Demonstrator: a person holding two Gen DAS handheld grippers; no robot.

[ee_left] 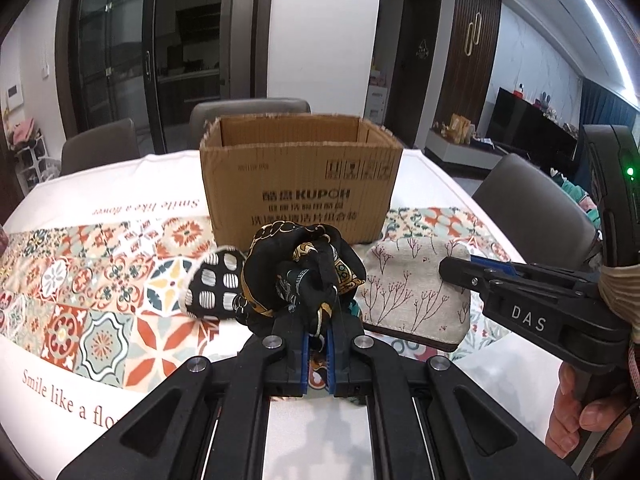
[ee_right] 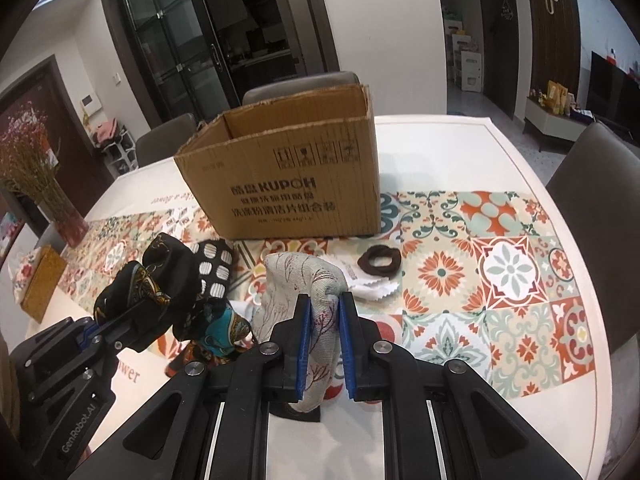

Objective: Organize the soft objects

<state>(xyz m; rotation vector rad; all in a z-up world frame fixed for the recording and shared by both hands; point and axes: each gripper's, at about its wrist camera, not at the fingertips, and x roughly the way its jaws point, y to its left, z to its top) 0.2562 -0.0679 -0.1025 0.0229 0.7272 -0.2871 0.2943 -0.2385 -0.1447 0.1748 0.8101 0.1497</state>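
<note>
— Bright in here, isn't it?
— That ceiling light strip (ee_left: 600, 20) glares. Soft shadows under the cardboard box (ee_right: 288, 184).
— And the edges?
— Bowed, dark corners; far room slightly soft.

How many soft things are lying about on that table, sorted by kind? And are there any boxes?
Scarves: 1, the black-and-gold scarf, clamped in the left hand-held gripper.
Fabric pouches: 2, the beige floral pouch in the right hand-held gripper and the black-and-white patterned pouch.
Hair scrunchies: 1, the brown scrunchie.
Cardboard boxes: 1.
Total: 5.
</note>
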